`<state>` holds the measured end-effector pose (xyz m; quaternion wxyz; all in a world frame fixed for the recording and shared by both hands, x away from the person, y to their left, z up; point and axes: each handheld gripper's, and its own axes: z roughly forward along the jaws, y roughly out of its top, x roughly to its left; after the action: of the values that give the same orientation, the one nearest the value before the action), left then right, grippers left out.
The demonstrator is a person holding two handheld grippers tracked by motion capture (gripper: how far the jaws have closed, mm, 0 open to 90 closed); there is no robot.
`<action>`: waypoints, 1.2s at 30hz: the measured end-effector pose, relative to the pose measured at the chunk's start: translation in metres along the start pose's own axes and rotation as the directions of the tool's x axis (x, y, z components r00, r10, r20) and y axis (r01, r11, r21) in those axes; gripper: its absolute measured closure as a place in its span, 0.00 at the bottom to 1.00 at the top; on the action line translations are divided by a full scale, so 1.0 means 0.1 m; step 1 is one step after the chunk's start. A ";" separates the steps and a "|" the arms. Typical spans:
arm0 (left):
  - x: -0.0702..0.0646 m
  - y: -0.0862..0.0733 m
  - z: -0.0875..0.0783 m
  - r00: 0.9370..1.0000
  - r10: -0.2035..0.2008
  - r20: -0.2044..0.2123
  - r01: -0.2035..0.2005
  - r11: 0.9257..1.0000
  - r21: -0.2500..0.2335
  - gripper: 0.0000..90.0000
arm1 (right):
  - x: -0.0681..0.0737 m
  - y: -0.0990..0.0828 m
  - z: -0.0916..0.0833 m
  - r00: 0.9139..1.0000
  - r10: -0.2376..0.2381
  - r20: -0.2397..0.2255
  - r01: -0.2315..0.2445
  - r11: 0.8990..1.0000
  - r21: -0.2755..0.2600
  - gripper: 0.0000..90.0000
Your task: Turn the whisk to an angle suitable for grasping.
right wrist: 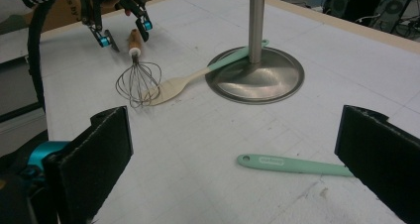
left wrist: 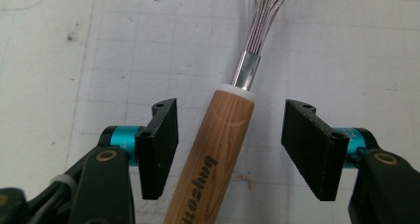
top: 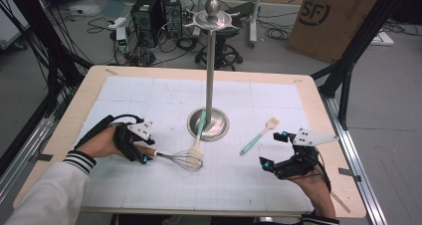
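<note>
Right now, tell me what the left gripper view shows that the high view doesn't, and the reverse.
Left gripper view alone: dark lettering printed on the whisk's wooden handle, and gaps between that handle and both ribbed pads. High view alone: the steel stand, the mint-handled spatula lying on its base, the mint-handled brush, the right gripper. Both: the whisk between the left gripper's jaws on the white mat.

Steel stand (top: pixel 210 75) rises from the middle of the desk (top: pixel 308 100), its round base (top: pixel 219 128) flat on the white gridded mat (top: pixel 149 95). A mint-handled spatula (top: pixel 198 135) leans its handle on that base, pale blade out on the mat towards the near edge. Right of the base, well apart, a mint-handled brush (top: pixel 259 136) lies flat on the mat. Beyond the stand, on the floor: black computer towers (top: pixel 155 16), tangled cables, and a cardboard box (top: pixel 336 18) off to the right.
</note>
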<state>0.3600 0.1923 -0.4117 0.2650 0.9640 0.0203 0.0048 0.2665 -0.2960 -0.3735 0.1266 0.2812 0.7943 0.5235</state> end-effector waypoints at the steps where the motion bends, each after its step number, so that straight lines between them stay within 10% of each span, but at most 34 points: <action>1: 0.01 0.00 0.01 1.000 -0.001 0.001 0.001 1.000 0.003 0.45 | 0.00 0.00 0.00 1.000 -0.004 0.001 0.004 1.000 0.001 0.00; 36: -0.03 -0.01 0.08 0.996 0.063 0.059 -0.066 0.997 0.050 0.73 | 0.00 -0.01 0.01 1.000 0.005 0.002 -0.006 1.000 0.010 0.00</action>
<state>0.3569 0.1887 -0.4190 0.2401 0.9705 -0.0181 -0.0150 0.2668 -0.2953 -0.3749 0.1246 0.2845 0.7959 0.5196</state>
